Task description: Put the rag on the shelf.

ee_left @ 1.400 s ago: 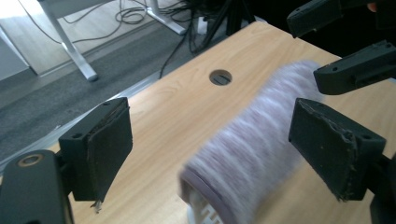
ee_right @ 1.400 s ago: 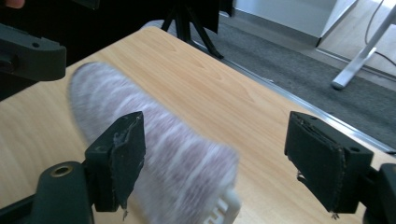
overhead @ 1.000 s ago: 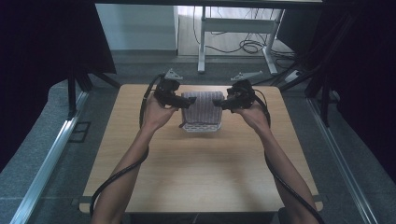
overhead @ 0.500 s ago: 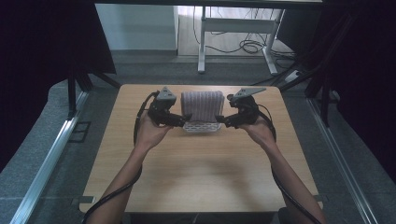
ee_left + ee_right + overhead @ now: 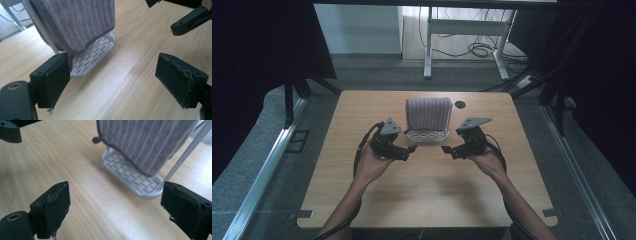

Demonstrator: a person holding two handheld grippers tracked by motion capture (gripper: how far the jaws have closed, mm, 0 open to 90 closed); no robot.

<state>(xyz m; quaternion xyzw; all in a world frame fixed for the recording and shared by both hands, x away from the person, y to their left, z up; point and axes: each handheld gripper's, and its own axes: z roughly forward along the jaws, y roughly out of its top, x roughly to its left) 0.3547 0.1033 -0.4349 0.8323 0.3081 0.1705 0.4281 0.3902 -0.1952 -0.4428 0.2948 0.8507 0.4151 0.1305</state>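
Observation:
A grey-purple striped towel (image 5: 428, 113) hangs over a white wire rack with a slotted base (image 5: 427, 135) at the table's back middle. My left gripper (image 5: 408, 150) is open and empty, just in front of the rack's left corner. The right gripper (image 5: 448, 149) is open and empty off its right corner. In the left gripper view, the towel (image 5: 75, 22) hangs above the base (image 5: 92, 55), beyond my left gripper (image 5: 115, 82). In the right gripper view, the towel (image 5: 147, 140) covers the base (image 5: 132, 175) ahead of the right gripper (image 5: 118, 207).
The wooden table (image 5: 427, 190) has bare wood between the grippers and its front edge. A small round hole (image 5: 460, 104) sits behind the rack on the right. Desk legs and cables (image 5: 472, 47) lie on the floor past the far edge.
Both grippers have drawn back from the rack's top toward the person and now sit lower, apart from the towel. The towel stays draped over the rack.

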